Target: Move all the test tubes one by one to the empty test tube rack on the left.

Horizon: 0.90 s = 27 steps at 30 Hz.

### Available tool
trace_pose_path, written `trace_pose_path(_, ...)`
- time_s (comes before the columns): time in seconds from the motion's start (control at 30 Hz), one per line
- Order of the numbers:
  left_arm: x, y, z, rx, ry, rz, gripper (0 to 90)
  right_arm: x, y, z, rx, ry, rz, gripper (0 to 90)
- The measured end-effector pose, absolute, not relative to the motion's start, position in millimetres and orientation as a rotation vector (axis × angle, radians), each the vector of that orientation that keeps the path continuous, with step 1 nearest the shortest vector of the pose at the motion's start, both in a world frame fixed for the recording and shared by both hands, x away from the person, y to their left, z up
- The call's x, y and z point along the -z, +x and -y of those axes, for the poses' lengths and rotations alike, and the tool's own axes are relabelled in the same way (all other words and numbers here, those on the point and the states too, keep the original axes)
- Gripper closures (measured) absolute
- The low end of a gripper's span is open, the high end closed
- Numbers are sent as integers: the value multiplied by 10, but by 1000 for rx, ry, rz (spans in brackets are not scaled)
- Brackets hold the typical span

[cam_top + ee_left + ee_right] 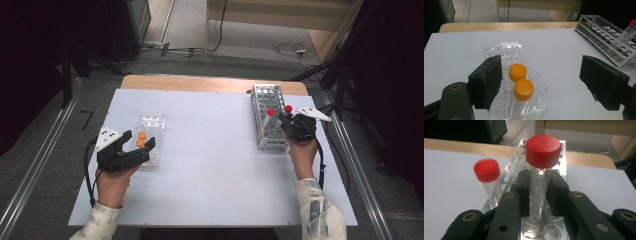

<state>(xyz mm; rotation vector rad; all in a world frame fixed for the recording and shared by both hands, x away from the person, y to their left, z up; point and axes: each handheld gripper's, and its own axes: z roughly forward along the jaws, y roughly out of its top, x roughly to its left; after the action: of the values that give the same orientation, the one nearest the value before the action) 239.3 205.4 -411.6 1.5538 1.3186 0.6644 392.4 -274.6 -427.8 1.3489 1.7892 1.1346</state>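
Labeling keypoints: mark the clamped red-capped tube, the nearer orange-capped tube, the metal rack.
clamped red-capped tube (pixel 543 149), right gripper view, cap side.
nearer orange-capped tube (pixel 523 89), left gripper view, cap top.
metal rack (pixel 264 102), high view, top grid.

Even overhead light washes my pale lavender-white tabletop (pixel 210 165) bright while the room's left and right sides sink black, and in my right gripper view the left red-capped clear tube (pixel 487 178) smears with blur.

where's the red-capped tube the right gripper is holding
The held red-capped tube stands upright between the right gripper jaws, over the metal rack at the table's right side, beside a second red-capped tube.
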Motion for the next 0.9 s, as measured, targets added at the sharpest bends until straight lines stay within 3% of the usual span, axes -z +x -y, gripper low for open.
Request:
trace_pose_path(0.33, 4112, 2388, -2037, -665, 1558, -1315, 185, 3953, 3704, 2767, -1206, 1283, -1732, 711)
trace_pose_path(0.9, 4060, 2330, -1970, -662, 1568, -1286, 185, 3928, 3261, 2548, -1243, 1205, -1919, 710)
